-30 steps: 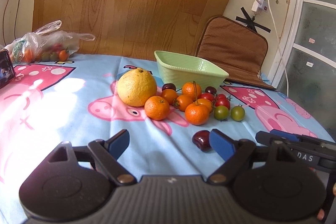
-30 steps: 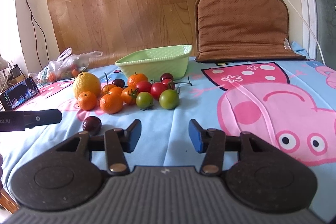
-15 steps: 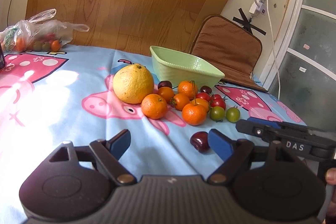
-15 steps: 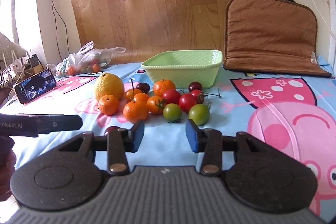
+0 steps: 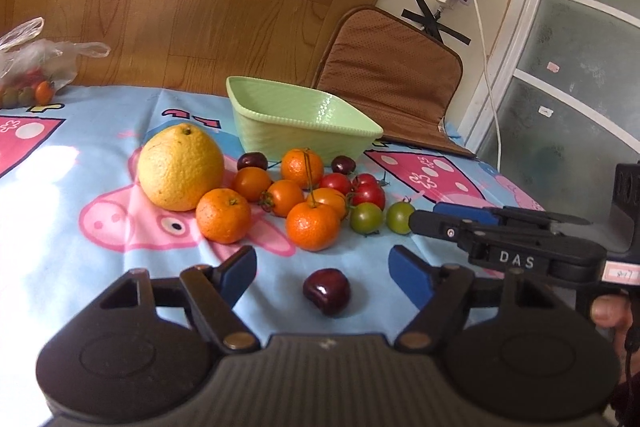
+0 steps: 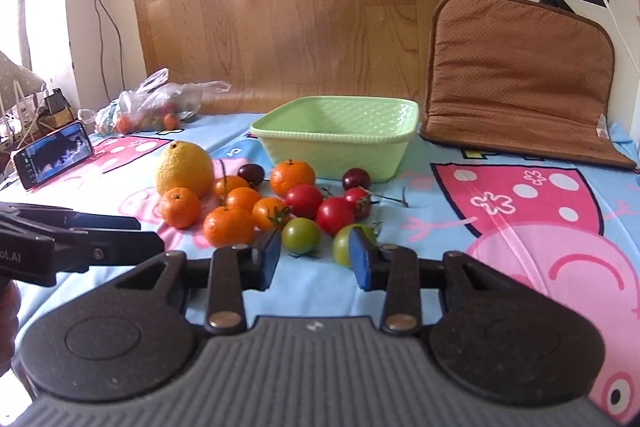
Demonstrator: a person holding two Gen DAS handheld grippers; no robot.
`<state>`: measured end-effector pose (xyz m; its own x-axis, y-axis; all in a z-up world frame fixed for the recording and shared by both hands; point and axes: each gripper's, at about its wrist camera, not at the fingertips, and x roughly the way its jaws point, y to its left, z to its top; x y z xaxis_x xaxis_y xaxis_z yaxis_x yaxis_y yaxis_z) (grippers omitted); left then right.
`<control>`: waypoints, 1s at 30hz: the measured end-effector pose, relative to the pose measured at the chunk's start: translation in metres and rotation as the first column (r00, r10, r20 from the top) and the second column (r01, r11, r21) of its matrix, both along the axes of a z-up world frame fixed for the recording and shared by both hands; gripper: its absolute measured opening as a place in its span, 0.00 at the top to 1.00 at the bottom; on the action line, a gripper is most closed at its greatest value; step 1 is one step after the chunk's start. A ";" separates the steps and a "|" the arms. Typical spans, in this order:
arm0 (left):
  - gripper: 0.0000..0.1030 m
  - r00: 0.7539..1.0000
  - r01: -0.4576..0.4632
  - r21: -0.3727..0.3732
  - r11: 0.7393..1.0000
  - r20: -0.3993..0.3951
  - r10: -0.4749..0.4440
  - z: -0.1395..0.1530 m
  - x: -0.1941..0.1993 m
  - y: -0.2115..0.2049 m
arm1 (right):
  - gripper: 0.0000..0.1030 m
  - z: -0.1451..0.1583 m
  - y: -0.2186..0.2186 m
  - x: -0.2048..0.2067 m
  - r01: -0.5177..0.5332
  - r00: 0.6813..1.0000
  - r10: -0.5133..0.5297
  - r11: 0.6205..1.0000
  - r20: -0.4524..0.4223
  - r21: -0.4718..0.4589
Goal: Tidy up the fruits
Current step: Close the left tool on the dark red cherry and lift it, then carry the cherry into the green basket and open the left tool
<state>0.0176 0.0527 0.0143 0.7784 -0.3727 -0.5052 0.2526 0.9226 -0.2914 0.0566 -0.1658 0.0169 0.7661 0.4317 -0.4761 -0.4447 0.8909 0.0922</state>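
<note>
A glossy dark red cherry (image 5: 327, 290) lies alone on the counter (image 5: 80, 247), well in front of the green basket (image 5: 296, 123) and nearer than the heap of oranges and tomatoes. It sits between the spread blue pads of the left tongs (image 5: 322, 269), touching neither. The right tongs (image 6: 314, 253) gape empty before two green tomatoes (image 6: 301, 235).

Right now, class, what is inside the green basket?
Nothing shows inside the green basket: only its bare dimpled inner walls. Its near wall hides the floor, so something small lying there cannot be ruled out.
</note>
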 end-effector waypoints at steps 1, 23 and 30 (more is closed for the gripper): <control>0.29 1.000 0.009 0.013 1.000 -0.005 -0.009 -0.002 0.002 -0.004 | 0.60 -0.001 -0.003 0.003 0.007 1.000 -0.007 1.000 -0.002 -0.009; 0.71 0.999 0.037 0.050 0.998 0.028 -0.038 0.017 0.016 -0.024 | 0.69 -0.009 -0.009 0.006 -0.055 0.998 0.056 0.998 -0.027 0.037; 0.71 0.998 0.000 -0.006 1.000 0.064 0.001 0.048 0.082 -0.011 | 0.69 0.028 -0.004 0.048 -0.050 0.996 0.041 0.994 0.085 0.098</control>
